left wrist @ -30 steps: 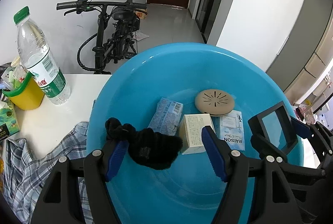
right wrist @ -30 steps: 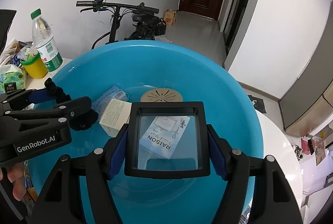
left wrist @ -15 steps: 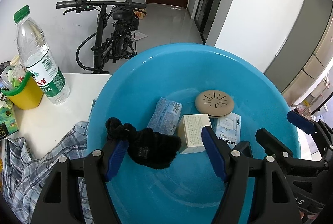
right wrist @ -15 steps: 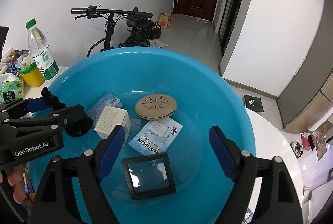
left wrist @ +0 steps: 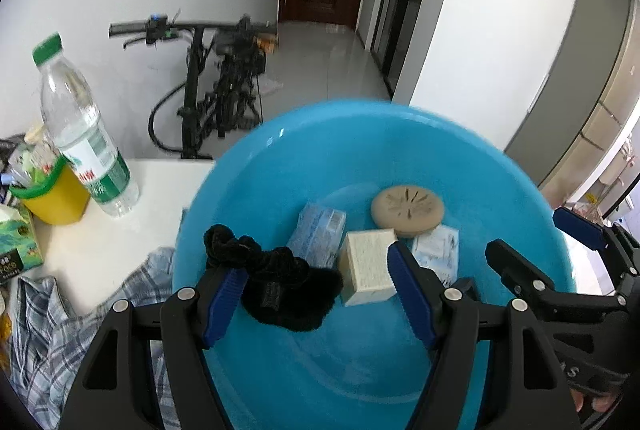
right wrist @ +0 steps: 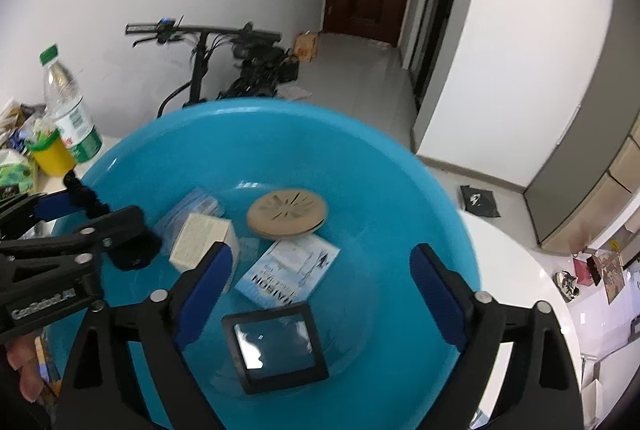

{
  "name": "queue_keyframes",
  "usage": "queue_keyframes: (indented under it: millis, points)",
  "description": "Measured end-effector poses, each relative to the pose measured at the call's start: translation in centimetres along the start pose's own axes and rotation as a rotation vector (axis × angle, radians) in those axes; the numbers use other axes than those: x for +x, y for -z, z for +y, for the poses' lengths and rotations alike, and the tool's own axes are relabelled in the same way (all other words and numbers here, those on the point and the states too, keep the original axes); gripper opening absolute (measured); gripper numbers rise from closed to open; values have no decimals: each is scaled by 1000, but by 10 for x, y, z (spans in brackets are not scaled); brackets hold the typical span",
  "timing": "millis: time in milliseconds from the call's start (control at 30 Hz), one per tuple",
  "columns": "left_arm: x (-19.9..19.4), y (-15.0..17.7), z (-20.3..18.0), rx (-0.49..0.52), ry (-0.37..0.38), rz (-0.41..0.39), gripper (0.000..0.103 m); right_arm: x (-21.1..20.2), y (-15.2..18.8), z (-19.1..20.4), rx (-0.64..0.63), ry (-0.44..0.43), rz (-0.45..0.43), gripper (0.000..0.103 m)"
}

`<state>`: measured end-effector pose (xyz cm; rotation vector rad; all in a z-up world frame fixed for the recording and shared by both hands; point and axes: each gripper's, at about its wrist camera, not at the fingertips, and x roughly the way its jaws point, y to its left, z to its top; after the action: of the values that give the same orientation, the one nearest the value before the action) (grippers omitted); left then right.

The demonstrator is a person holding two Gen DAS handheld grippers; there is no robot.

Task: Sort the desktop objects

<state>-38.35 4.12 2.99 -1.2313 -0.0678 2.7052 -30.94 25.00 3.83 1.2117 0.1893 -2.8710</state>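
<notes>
A big blue basin point(left wrist: 360, 134) holds a tan round disc point(left wrist: 407, 210), a cream box point(left wrist: 366, 266), a pale blue packet point(left wrist: 318, 236) and a white "RAISON" packet point(right wrist: 288, 270). A black-framed square glass point(right wrist: 276, 346) lies flat on the basin floor, below my right gripper point(right wrist: 320, 258). That gripper's jaws are opening wide, with nothing touching the pads. My left gripper point(left wrist: 316, 266) hovers open over the basin's left side. A black fuzzy scrunchie point(left wrist: 280, 282) sits between its fingers against the left pad only; the right pad is clear of it.
On the white table point(left wrist: 120, 230) left of the basin stand a water bottle point(left wrist: 80, 126), a yellow cup point(left wrist: 52, 194) and a green tissue box point(left wrist: 16, 238). A plaid shirt point(left wrist: 60, 314) lies at the basin's near left. A bicycle point(left wrist: 216, 90) is parked behind.
The right gripper let go of the black-framed glass, which dropped onto the basin floor, and its fingers spread wider. The left gripper and the scrunchie stayed put.
</notes>
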Motion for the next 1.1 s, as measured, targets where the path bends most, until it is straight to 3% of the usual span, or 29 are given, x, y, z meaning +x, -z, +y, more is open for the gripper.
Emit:
queue_keyframes:
  millis: [133,200,267,367,433,500,567,733,867,1100]
  points:
    - [-28,1,-6,30,-25,-167,73,-15,-3,-11,64,4,-81,90]
    - [-47,3,-13,73,-55,-282,88,-27,-5,-17,105,8,-132,92]
    - [-67,7,-20,112,-85,-407,88,-40,-5,-23,142,16,-191,94]
    - [-90,13,-28,150,-130,-530,89,-60,-5,-31,185,34,-276,100]
    - [-104,14,-29,153,-121,-582,92,-74,-5,-36,211,36,-340,102]
    - [-119,17,-28,137,-82,-631,103,-87,-7,-40,223,22,-394,103]
    - [-133,20,-26,111,-36,-685,103,-97,-9,-42,224,14,-430,103]
    - [-149,22,-25,96,-11,-710,103,-121,-9,-38,212,43,-494,103]
    - [-151,22,-29,95,-22,-710,103,-125,-9,-35,202,40,-490,103]
    - [-146,21,-30,114,4,-631,103,-119,-10,-38,215,51,-457,103]
